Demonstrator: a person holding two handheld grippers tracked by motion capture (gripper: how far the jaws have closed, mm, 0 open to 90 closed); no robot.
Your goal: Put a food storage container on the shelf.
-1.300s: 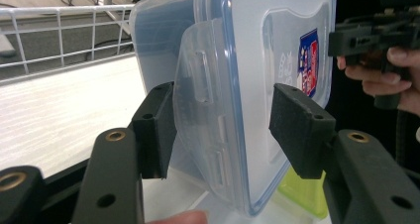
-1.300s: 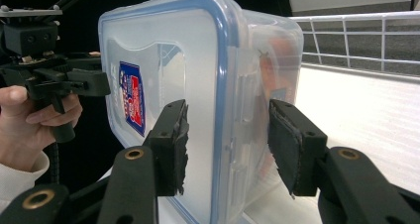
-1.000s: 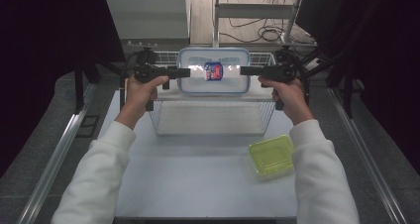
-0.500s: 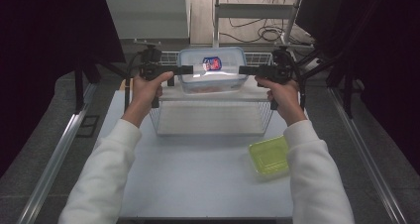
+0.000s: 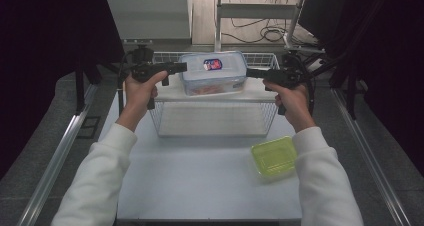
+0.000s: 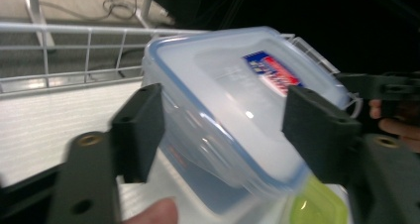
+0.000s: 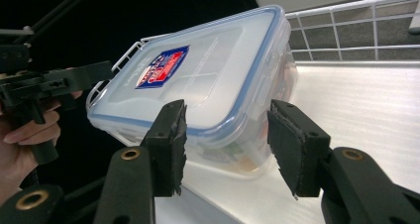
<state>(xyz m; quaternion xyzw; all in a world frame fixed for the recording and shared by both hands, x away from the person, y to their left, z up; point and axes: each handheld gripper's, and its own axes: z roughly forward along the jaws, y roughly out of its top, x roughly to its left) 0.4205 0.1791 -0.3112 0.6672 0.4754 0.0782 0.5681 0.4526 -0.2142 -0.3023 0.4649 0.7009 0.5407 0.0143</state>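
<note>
A clear lidded container with a blue seal and a red-and-blue label rests on the white top shelf of a wire rack. My left gripper is at its left end. In the left gripper view the jaws have just been closing and now clamp the container between them. My right gripper holds the opposite end. In the right gripper view its pads press on the container's end flap. Food shows faintly through the wall.
A yellow-green lidded box lies on the white table at the front right, near my right sleeve. The wire rack has a low rail along its back. Dark curtains stand on both sides.
The container and both hands moved slightly away from me and back again. The left gripper's hold on the container's end was loosened and retaken.
</note>
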